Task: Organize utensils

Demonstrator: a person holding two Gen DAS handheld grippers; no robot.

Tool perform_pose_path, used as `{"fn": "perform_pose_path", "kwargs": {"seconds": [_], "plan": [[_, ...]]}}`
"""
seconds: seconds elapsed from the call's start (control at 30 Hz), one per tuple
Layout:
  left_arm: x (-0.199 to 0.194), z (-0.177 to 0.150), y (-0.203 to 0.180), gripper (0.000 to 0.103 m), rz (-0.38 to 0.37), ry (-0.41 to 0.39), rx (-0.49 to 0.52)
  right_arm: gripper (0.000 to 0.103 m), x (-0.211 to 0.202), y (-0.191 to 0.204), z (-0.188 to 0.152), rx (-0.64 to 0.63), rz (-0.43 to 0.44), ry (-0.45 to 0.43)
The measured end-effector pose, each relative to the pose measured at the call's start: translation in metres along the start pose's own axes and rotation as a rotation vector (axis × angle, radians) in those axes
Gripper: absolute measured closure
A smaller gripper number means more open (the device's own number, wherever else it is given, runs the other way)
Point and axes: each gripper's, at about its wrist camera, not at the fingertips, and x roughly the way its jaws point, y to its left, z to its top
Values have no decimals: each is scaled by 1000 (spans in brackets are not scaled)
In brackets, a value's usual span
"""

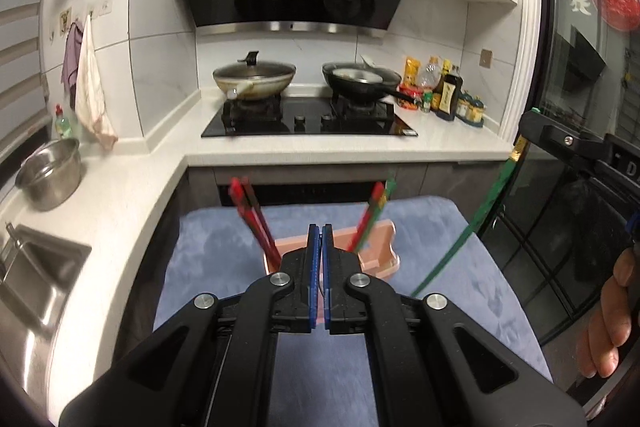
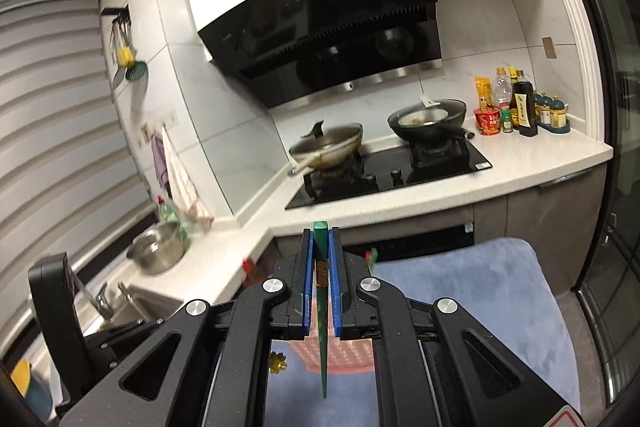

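Blue-cloth surface in front of the counter w/ pink holder, red chopsticks standing in it. Step: carrying green chopstick to holder. R gripper clamped on it, held above cloth; L gripper closed, empty. Next: aim tip into a compartment, then release.

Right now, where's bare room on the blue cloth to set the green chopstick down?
Free: blue cloth left of the pink holder, and the strip right of it. Crowded: the holder itself, chopsticks leaning both ways. Green chopstick is in the right hand-held gripper.
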Motion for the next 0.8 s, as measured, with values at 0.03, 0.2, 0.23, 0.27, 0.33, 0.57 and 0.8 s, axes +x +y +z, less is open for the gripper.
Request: {"fn": "perform_pose_path", "kwargs": {"seconds": [0.03,0.2,0.23,0.27,0.33,0.57,0.8], "plan": [[4,5,0,102,7,-4,5,96,8,0,7,7,-2,-9],[25,22,3,102,28,-15,9,96,38,-3,25,32,-5,-31],[32,24,4,102,34,-10,10,96,44,-2,27,31,-7,-33],[38,25,5,102,38,-8,11,96,52,-2,28,28,-7,-34],[48,27,7,102,56,-5,16,96,62,-1,29,19,-10,-31],[54,14,30,102,61,9,-39,96,88,-6,24,8,-19,8],[53,-37,48,101,60,89,-60,96,56,-8,22,4,12,-15]]}}
